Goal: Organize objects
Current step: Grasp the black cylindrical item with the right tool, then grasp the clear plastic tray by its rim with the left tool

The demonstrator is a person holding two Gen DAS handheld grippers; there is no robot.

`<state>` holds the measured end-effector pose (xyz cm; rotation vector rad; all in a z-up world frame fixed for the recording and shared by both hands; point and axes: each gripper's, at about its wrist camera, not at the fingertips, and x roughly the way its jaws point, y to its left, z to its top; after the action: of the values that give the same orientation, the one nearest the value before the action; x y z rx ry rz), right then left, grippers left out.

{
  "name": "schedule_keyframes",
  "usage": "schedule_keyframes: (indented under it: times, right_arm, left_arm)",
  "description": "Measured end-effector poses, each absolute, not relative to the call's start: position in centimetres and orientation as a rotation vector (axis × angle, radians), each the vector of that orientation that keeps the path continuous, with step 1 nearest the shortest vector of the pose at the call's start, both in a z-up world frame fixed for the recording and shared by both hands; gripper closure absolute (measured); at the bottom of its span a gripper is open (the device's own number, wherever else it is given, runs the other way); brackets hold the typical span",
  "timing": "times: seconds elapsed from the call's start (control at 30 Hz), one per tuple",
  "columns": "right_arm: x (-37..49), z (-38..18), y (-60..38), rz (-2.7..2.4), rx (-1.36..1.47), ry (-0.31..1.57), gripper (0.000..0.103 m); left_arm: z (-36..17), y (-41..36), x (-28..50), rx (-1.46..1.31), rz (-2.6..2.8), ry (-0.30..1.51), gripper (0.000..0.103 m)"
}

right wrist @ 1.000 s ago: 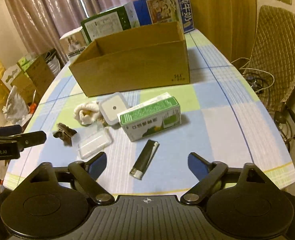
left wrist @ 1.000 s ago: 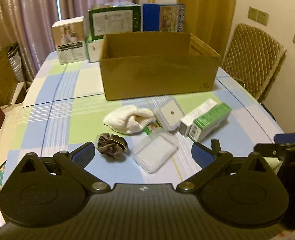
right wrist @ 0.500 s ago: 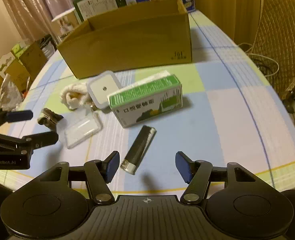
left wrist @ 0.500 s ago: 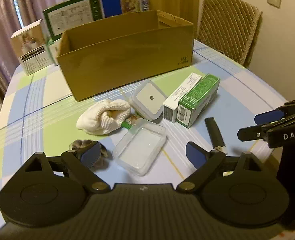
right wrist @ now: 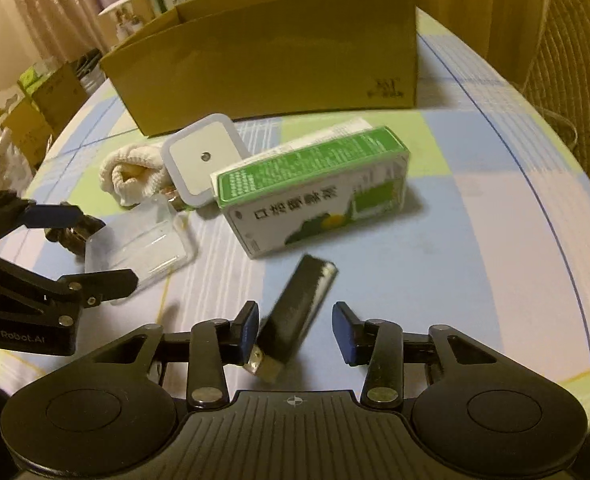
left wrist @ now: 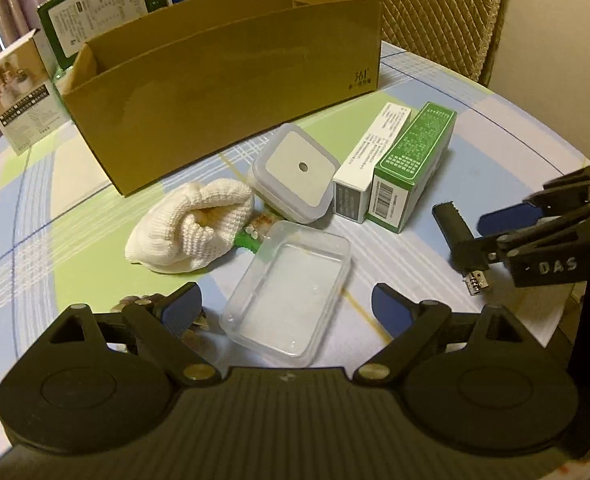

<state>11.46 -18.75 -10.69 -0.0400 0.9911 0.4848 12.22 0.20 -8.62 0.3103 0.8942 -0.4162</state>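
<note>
My right gripper [right wrist: 295, 330] is open low over the table, its fingers straddling the near end of a black lighter [right wrist: 299, 304] with a metal tip. The left pad is close to the lighter and a gap shows at the right pad. My left gripper [left wrist: 287, 308] is open around a clear plastic tray [left wrist: 291, 300]. Behind the tray lie a white knit cloth [left wrist: 191, 228], a square lidded tub [left wrist: 295, 168], a white carton [left wrist: 371, 160] and a green carton [left wrist: 415, 160]. An open cardboard box [left wrist: 223, 72] stands beyond them. A dark crumpled item [right wrist: 69, 238] sits by the left finger.
A checked tablecloth [left wrist: 35, 200] covers the round table, whose edge runs close on the right [right wrist: 575, 280]. Printed cartons [left wrist: 19, 96] stand behind the cardboard box. A quilted chair [left wrist: 439, 12] is at the far right. My right gripper [left wrist: 471, 240] shows in the left wrist view.
Both grippers have dropped and moved forward. The right jaws have narrowed around the lighter. The left fingers now flank the clear tray.
</note>
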Motion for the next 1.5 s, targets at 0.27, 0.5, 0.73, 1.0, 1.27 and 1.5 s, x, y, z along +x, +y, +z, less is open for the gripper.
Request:
schedule_keyframes:
  times: [0.27, 0.5, 0.73, 1.0, 1.27, 1.5]
  right_arm:
    - [11.5, -10.9, -18.2, 0.505, -0.156, 0.954, 0.085]
    - [11.5, -10.7, -20.1, 0.482, -0.131, 0.966, 0.085]
    - [11.1, -10.7, -21.4, 0.475, -0.13, 0.942, 0.084]
    - [11.0, -11.0, -20.5, 0.502, -0.199, 0.904, 0.072]
    - [11.0, -11.4, -20.0, 0.495, -0.243, 0.872, 0.071]
    - [10.8, -11.3, -20.0, 0.479, -0.252, 0.871, 0.074]
  left_arm:
    - [-9.7, 0.0, 13.3, 0.319, -0.42, 0.914, 0.014]
    - [-10.2, -1.7, 13.2, 0.315, -0.395, 0.959, 0.034]
    - [-10.6, -2.6, 11.9, 0.224, -0.303, 0.978, 0.038]
    - [-11.1, -2.5, 13.0, 0.173, -0.242, 0.974, 0.04]
    - [-11.4, -2.7, 13.3, 0.172, -0.234, 0.95, 0.046]
    - [-11.5, -2.9, 13.3, 0.176, -0.235, 0.94, 0.046]
